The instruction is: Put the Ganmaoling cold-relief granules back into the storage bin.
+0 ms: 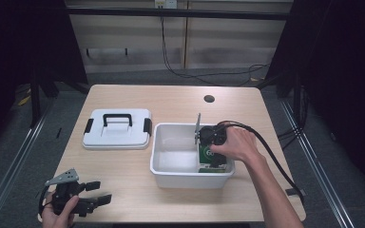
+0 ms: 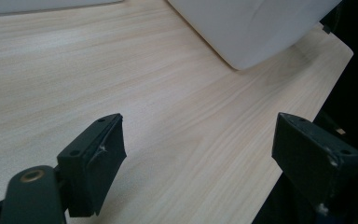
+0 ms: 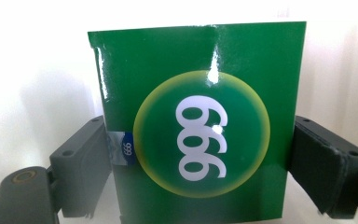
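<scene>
The right gripper (image 1: 212, 151) reaches down into the white rectangular plastic bin (image 1: 171, 178), its jaws clamped on both sides of a glossy green cardboard box printed with a white "999" in a yellow-ringed circle (image 3: 200, 140). The box stands at the bin's right end. The left gripper (image 1: 97, 193) rests well to the left of the bin, jaws spread apart over the light wooden table (image 2: 168, 140). A white plastic lid with a black handle (image 1: 117, 128) lies just left of the bin.

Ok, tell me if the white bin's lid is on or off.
Off. The lid lies flat on the table, left of the open bin.
</scene>
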